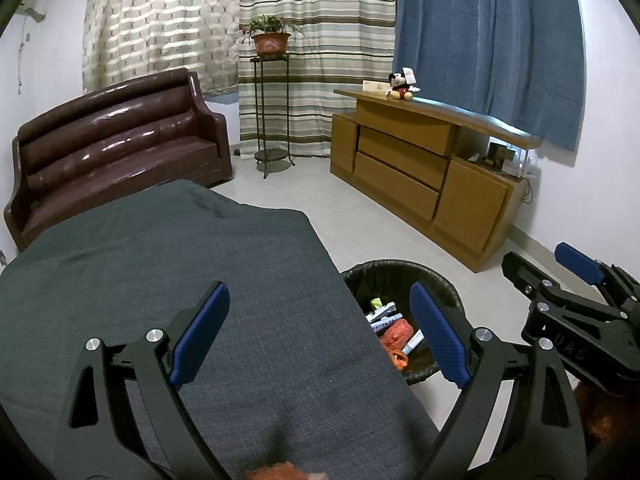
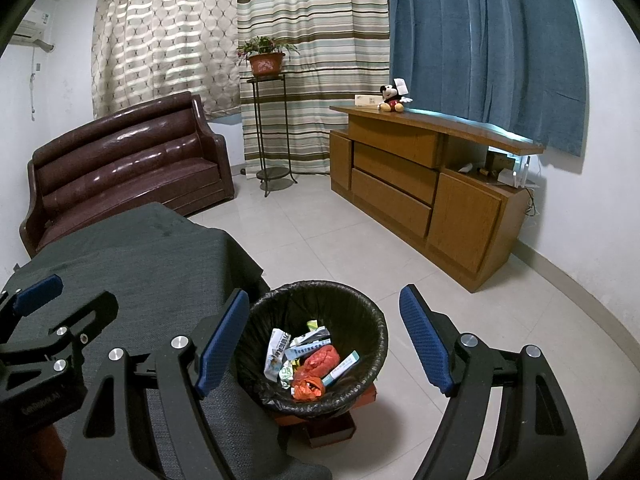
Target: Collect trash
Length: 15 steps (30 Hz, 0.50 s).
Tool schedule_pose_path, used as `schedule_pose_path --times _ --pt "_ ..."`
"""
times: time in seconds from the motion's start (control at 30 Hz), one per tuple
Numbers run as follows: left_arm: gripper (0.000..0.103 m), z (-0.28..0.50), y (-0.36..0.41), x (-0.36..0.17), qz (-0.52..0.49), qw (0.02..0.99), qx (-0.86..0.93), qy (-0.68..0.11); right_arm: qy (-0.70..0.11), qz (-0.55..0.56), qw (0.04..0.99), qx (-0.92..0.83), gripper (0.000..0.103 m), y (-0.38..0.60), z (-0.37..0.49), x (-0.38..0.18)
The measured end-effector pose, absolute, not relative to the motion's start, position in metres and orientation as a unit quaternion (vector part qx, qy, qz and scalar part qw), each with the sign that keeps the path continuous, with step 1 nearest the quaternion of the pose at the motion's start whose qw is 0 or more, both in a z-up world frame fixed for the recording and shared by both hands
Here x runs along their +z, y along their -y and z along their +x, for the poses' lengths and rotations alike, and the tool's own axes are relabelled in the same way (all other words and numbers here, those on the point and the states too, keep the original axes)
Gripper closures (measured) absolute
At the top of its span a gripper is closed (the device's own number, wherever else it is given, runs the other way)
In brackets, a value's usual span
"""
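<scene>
White floor tiles (image 2: 360, 240) ran through a small room hung with patterned, striped and blue curtains (image 2: 484, 40). A dark brown sofa (image 2: 128, 168) stood against the far wall, a potted plant (image 2: 266, 58) sat on a tall metal stand (image 2: 272, 132), and a wooden cabinet (image 2: 420, 188) along the right wall carried a stuffed mouse toy (image 2: 392, 100) near the far end of its top. A table covered in grey cloth (image 1: 180, 280) filled the near left, and no litter showed on it.

The trash bin (image 2: 312, 344), lined with a black bag, stood on the floor just beside the cloth's right edge, resting on a reddish-brown box (image 2: 332, 428). Inside lay the trash (image 2: 308, 364): white and green wrappers, small cartons and crumpled red-orange plastic.

The left gripper (image 1: 320, 336) hung over the right edge of the cloth, its blue-padded jaws spread wide with nothing between them; one finger sat over the cloth, the other over the bin's rim. The right gripper (image 2: 324, 344) hovered above the bin, its jaws likewise spread and empty, framing the bin's mouth. Each gripper showed at the margin of the other's view, close alongside.
</scene>
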<state>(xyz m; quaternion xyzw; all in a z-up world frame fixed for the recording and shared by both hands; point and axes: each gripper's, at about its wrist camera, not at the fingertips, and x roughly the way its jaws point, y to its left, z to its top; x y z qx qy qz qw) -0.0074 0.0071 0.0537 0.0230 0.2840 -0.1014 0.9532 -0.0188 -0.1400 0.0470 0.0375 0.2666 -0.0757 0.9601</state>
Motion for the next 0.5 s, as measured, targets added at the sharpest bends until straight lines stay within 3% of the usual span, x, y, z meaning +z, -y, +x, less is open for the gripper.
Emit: schedule_pose_path --times 0.5 --pt "0.014 -0.011 -0.0084 0.052 0.017 0.952 -0.12 -0.28 -0.267 0.037 0.96 -0.076 0.028 0.1399 -0.0185 0.0477"
